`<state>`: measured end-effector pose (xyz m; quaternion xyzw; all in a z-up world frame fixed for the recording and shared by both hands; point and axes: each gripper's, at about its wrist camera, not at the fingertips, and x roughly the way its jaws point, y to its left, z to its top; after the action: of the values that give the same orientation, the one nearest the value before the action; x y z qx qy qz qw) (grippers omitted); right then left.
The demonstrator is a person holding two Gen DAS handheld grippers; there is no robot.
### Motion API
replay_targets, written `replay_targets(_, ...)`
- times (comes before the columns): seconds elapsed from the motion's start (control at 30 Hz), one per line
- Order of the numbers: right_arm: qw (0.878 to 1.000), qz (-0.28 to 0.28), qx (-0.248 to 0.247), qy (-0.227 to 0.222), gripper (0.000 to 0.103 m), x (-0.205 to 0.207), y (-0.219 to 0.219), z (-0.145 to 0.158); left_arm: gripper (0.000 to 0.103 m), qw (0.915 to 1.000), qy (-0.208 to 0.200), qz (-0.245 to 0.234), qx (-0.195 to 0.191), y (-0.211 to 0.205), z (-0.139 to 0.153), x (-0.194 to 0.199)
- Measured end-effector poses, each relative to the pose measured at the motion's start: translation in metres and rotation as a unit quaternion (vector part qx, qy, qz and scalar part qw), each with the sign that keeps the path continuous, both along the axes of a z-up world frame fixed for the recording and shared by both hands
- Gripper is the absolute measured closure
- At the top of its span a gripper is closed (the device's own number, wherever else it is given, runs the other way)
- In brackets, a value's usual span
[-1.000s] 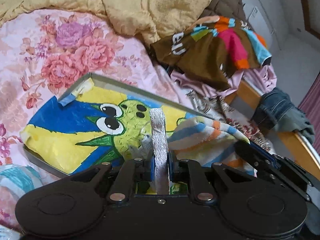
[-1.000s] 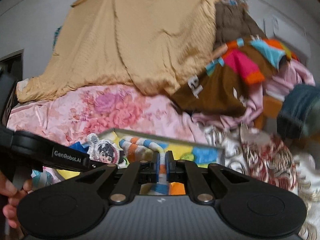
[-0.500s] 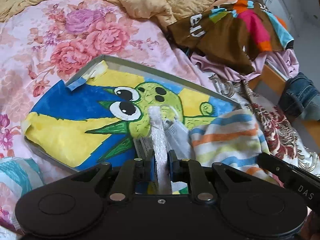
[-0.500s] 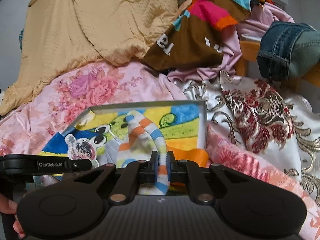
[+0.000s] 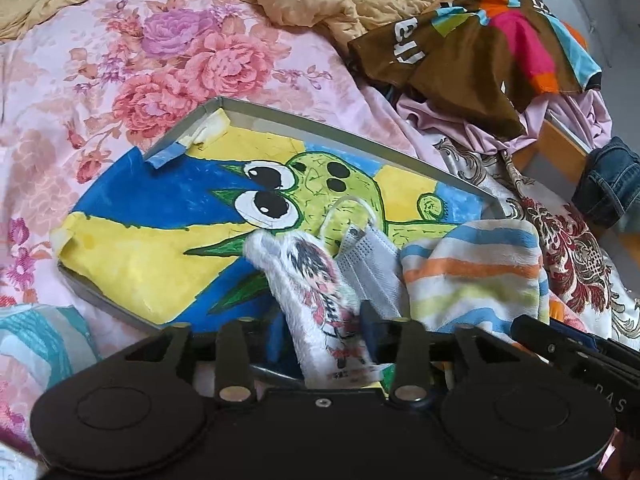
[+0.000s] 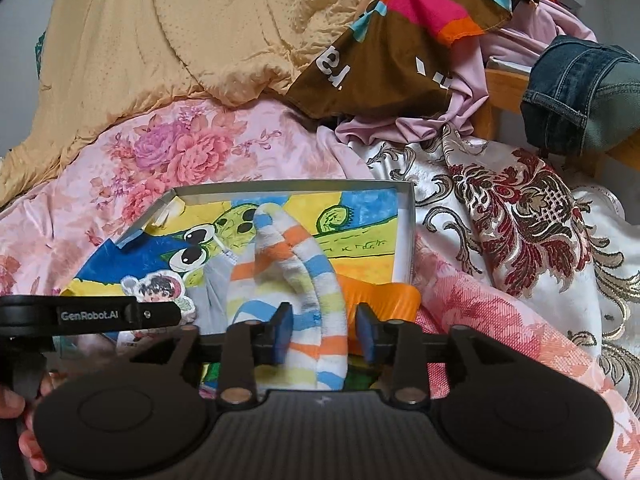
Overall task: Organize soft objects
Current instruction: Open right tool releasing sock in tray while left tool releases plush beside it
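A shallow grey tray (image 5: pixel 328 128) with a painted green cartoon face lies on the bed. In it rest a white fluffy plush with a printed cartoon figure (image 5: pixel 312 280), a grey face mask (image 5: pixel 368 256) and a fluffy striped sock (image 5: pixel 472 268). My left gripper (image 5: pixel 323 334) is opening; the plush lies loose between its jaws, and the pads stand clear of it. My right gripper (image 6: pixel 324 334) is opening too. The striped sock (image 6: pixel 288 264) stands between its jaws, with a gap at the right pad. The right wrist view also shows the plush (image 6: pixel 160 290) and the tray (image 6: pixel 404 232).
The tray sits on a pink floral sheet (image 5: pixel 180 52). Behind are a tan quilt (image 6: pixel 180 40), a brown multicoloured garment (image 6: pixel 380 64), lilac cloth and folded jeans (image 6: pixel 580 92). A red-and-white brocade cloth (image 6: pixel 520 208) lies right of the tray. A hand (image 6: pixel 16 404) shows at lower left.
Both pairs of jaws have gone from shut to apart. The plush has dropped flat with its printed side up, and the sock has slackened. Both views have tipped down toward the tray.
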<state>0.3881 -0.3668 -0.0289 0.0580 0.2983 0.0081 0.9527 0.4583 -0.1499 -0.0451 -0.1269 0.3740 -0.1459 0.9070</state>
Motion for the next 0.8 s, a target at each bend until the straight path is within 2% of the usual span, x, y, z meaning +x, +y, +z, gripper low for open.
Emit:
replay_targets(0.17, 1.0, 0.003, 0.0, -0.008, 0.042, -0.007, 0.001, 0.009, 0.025, 1.0, -0.008, 0.0, -0.004, 0.005, 0.009, -0.009)
replay_targets(0.4, 0.999, 0.003, 0.009, -0.037, 0.02, -0.029, -0.004, 0.03, 0.015, 0.9998, -0.02, 0.008, 0.003, 0.016, 0.031, -0.025)
replay_targets(0.47, 0.998, 0.002, 0.019, -0.053, 0.015, -0.038, -0.008, 0.037, 0.009, 0.9996, -0.026, 0.012, 0.001, 0.02, 0.04, -0.032)
replay_targets(0.7, 0.995, 0.004, 0.035, -0.095, 0.003, -0.082, -0.018, 0.07, 0.004, 0.9982, -0.058, 0.004, 0.011, 0.031, 0.075, -0.074)
replay_targets(0.8, 0.993, 0.008, 0.038, -0.112, 0.001, -0.102, -0.016, 0.08, 0.001, 0.997, -0.076, 0.0, 0.016, 0.038, 0.089, -0.098)
